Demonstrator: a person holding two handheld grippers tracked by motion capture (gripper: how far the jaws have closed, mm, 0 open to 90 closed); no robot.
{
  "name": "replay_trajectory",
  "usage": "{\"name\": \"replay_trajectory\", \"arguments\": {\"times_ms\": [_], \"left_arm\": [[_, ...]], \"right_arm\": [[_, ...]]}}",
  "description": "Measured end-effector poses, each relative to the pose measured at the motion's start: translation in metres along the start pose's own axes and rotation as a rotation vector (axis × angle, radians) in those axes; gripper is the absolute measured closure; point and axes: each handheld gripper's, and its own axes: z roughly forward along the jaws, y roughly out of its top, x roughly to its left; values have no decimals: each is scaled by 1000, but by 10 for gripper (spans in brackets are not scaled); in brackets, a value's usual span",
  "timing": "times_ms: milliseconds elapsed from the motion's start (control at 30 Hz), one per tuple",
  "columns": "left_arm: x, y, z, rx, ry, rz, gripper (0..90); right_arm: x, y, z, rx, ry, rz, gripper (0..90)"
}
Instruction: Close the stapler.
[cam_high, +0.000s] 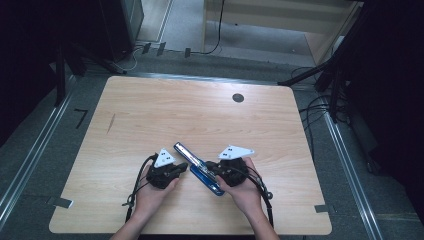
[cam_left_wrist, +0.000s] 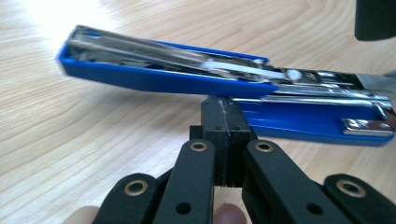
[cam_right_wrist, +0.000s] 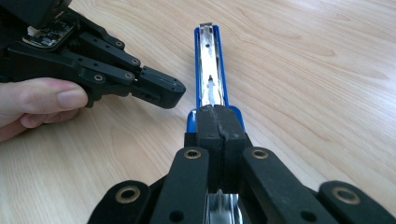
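A: Left gripper (cam_left_wrist: 223, 119): jaws seen fully closed, pad against pad, nothing between them. The tip is placed just under the raised blue top arm of the stapler (cam_left_wrist: 168, 79), at about its mid-length; whether contact is made cannot be told.

B: Right gripper (cam_right_wrist: 219, 122): jaws likewise closed together. They sit over the hinge end of the stapler (cam_right_wrist: 212, 70), with bright metal visible below the linkage. Whether that end is pinned or merely covered cannot be judged.

A: Risk noted: the stapler is open, its top arm tilted up away from the base. If the arm is levered by the left tip while the hinge end is only pressed and not clamped, the body could be pivoted or slid across the table (cam_high: 150, 105).

B: Second risk: the sprung arm could be let snap shut, or the exposed staple channel could be jarred, should the closed tip slip off the smooth blue edge.

A: Position recorded: in the high view the stapler (cam_high: 199, 169) lies between both grippers, toward the table's near edge, roughly central, angled with its far end toward the far-left corner.

B: Left gripper (cam_high: 176, 169) at its left flank, right gripper (cam_high: 214, 170) at its near end.
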Motion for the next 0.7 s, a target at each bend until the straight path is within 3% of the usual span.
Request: {"name": "replay_trajectory", "arguments": {"times_ms": [133, 467, 700], "left_arm": [[4, 0, 0, 4, 10, -23, 900], [8, 2, 3, 11, 79, -56, 900], [11, 3, 5, 17, 75, -87, 900]], "right_arm": [[3, 7, 10, 4, 7, -9, 900], [7, 22, 30, 39, 16, -34, 900], [8, 29, 45, 57, -2, -45, 900]]}}
